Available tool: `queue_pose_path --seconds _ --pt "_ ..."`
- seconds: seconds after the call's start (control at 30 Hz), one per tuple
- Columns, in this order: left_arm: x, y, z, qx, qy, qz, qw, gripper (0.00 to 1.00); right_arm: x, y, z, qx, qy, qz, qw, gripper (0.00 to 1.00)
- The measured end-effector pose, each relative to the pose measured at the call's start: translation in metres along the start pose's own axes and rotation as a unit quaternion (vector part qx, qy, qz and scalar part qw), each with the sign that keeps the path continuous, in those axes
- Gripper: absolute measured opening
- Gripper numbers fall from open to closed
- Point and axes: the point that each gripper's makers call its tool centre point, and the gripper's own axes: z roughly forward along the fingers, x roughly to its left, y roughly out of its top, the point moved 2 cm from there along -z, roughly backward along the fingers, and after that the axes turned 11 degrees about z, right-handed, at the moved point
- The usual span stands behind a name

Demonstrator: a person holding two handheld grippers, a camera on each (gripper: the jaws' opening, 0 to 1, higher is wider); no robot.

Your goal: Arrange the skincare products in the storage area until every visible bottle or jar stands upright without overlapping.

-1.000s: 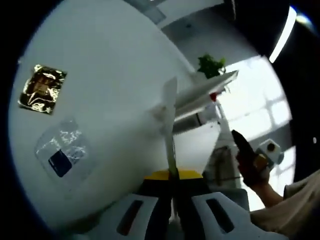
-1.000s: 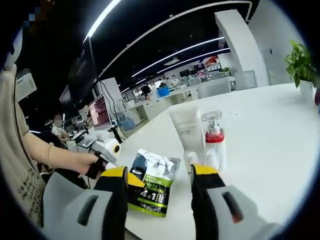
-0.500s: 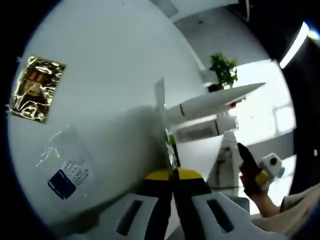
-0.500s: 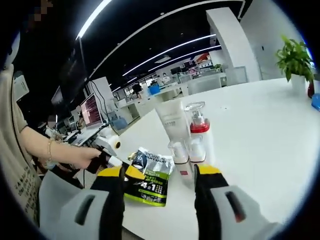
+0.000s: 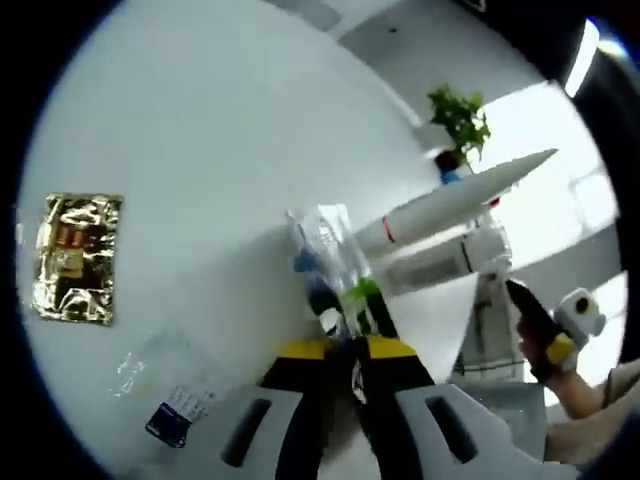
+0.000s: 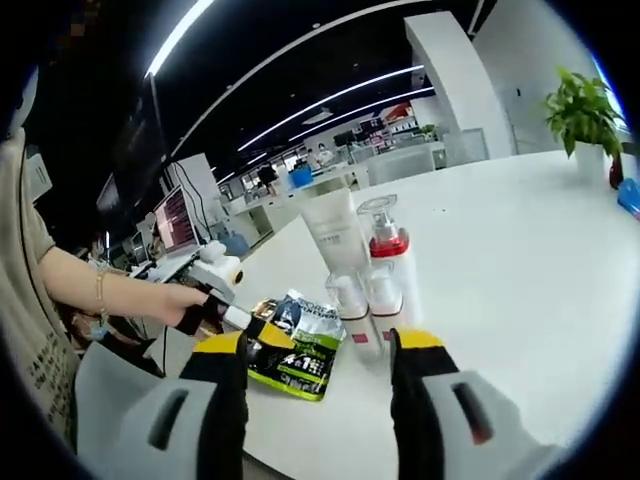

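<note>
Left gripper [image 5: 350, 345], jaws together and clamped on the edge of a green-and-black sachet [image 5: 345, 290], which in the right gripper view [image 6: 298, 345] lies flat on the white tabletop [image 6: 520, 300] just in front of the standing group. Right gripper [image 6: 320, 350], jaws apart and holding nothing, hangs above the tabletop edge before that group. The group: a white tube [image 6: 330, 230], a pump bottle with a red collar [image 6: 388, 250] and two small bottles [image 6: 362, 305], all upright and close together; whether they touch cannot be told from this angle. A gold sachet [image 5: 75, 258] and a clear packet [image 5: 170, 395] lie well apart on the tabletop. To do the step well, the pinched sachet should probably be drawn away slowly, clear of the small bottles, since a swinging corner could topple them
</note>
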Motion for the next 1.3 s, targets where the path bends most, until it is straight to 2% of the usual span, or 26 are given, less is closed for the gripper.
queue_pose_path --seconds 0.07,0.13,0.27,0.4,0.8,0.97,1.2,1.3 --pt "-0.001 -0.001 0.000 -0.001 0.007 0.026 0.9996 0.15 0.000 0.000 0.000 0.001 -0.001 0.000 1.0000 0.58" --pt "-0.002 -0.001 0.000 -0.002 0.013 0.027 0.9995 0.17 0.000 -0.001 0.001 0.001 -0.001 0.001 1.0000 0.58" --pt "0.000 0.001 0.000 -0.011 0.035 0.061 0.9974 0.24 0.000 -0.001 0.001 0.003 0.000 0.000 1.0000 0.58" --pt "-0.002 -0.001 -0.003 -0.003 0.052 0.094 0.9943 0.28 0.000 -0.001 0.002 0.004 -0.001 0.001 1.0000 0.58" --pt "0.010 -0.001 -0.010 -0.002 0.075 0.120 0.9899 0.32 0.001 -0.004 0.003 0.010 0.000 -0.004 0.9999 0.58" --pt "0.009 -0.001 -0.014 -0.004 0.077 0.126 0.9890 0.34 0.001 -0.004 0.003 0.012 -0.001 -0.008 0.9999 0.59" --pt "0.001 -0.004 -0.030 -0.016 0.088 0.143 0.9856 0.40 0.002 -0.006 0.005 0.018 0.001 -0.010 0.9998 0.60" --pt "0.005 -0.003 -0.038 -0.026 0.094 0.147 0.9844 0.44 0.003 -0.007 0.006 0.020 0.002 -0.013 0.9997 0.60"
